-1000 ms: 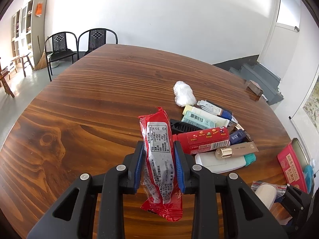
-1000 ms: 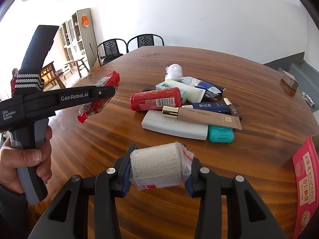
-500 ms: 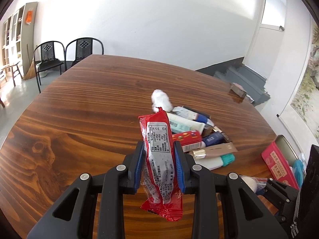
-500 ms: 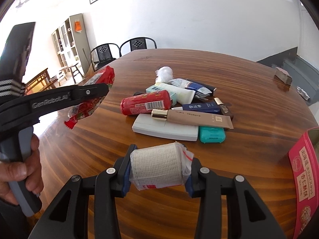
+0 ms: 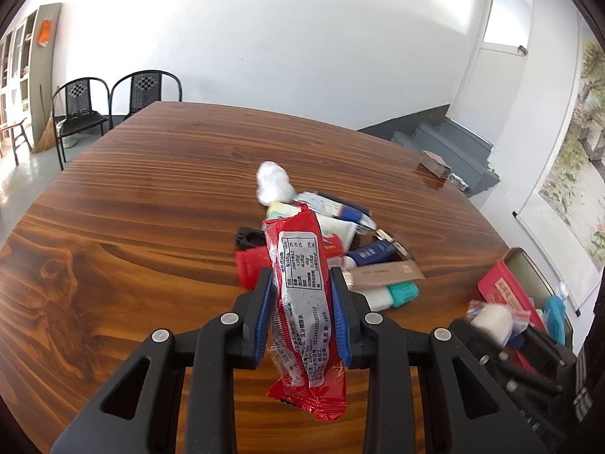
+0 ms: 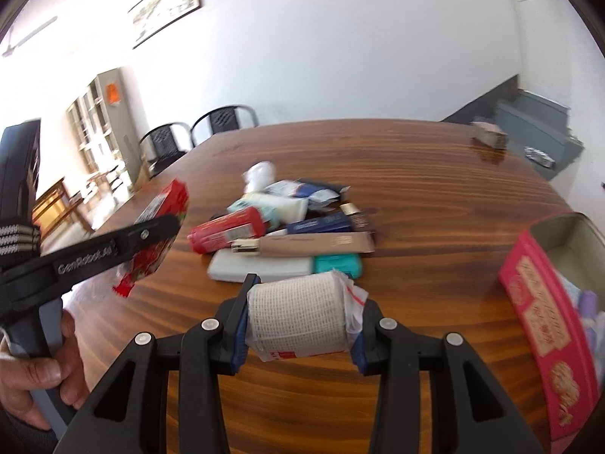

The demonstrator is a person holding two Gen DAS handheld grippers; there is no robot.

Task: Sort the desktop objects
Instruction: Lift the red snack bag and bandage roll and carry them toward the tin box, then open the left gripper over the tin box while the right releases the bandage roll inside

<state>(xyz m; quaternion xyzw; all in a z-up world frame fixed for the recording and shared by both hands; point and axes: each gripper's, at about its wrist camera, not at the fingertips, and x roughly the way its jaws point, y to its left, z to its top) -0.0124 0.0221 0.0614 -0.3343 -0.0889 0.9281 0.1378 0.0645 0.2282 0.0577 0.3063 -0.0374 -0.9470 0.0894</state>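
Both grippers were closed on loads: your left gripper [image 5: 302, 310] pinched a red foil snack packet [image 5: 302, 287], your right gripper [image 6: 298, 317] a bagged white gauze roll [image 6: 298, 317], both above the wooden table just short of the red tin box [image 6: 537, 321]. That loose bag could slip. A jumbled pile of tubes [image 6: 287, 234] lay beyond the box, outside your path.

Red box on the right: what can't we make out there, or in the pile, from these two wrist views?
- Red box: right wrist view cuts it at the frame edge; contents mostly hidden by its wall.
- Same box, left wrist view: the right gripper and its gauze roll cover it.
- Pile, left wrist view: red snack packet hides the red tube.
- Labels: motion blur, unreadable.
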